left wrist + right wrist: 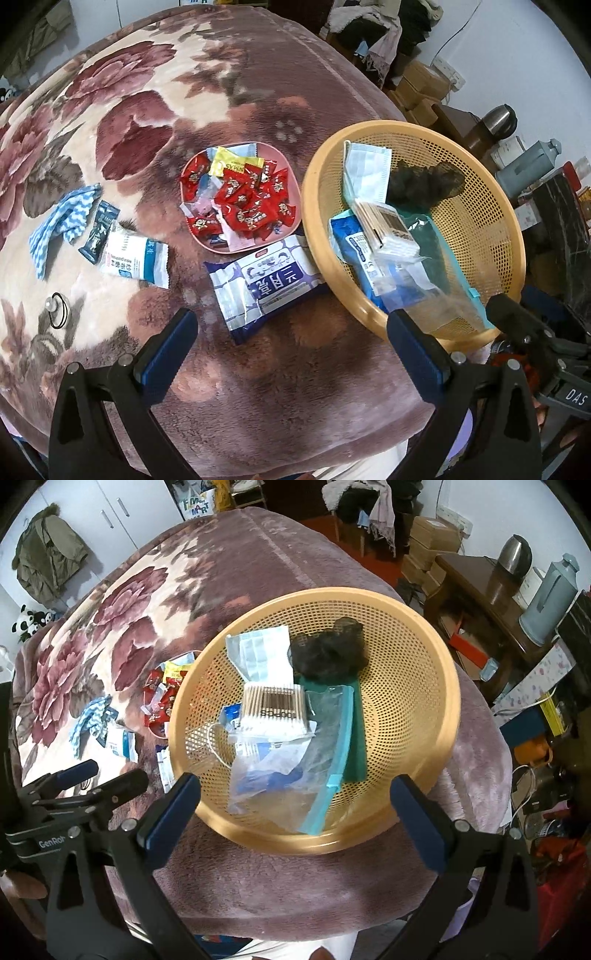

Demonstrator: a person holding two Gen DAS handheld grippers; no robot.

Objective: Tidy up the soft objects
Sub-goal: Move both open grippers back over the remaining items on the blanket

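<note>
An orange mesh basket (pixel 476 206) (pixel 417 686) sits on a floral blanket and holds a face mask pack (pixel 258 653), a cotton swab box (pixel 275 710), a dark net ball (pixel 327 651), a clear zip bag (pixel 317 753) and a green cloth (pixel 358 746). On the blanket lie a wet-wipe pack (pixel 264 284), a white sachet (pixel 135 258), a dark sachet (pixel 99 232) and a blue striped cloth (pixel 61 225). My left gripper (pixel 291 343) is open and empty above the wipe pack. My right gripper (pixel 295 805) is open and empty over the basket's near rim.
A pink plate (pixel 284 158) of red candies sits between cloth and basket. A small ring with a metal knob (pixel 57 308) lies at the left. A wooden side table (pixel 476 583) with a kettle and a flask stands to the right.
</note>
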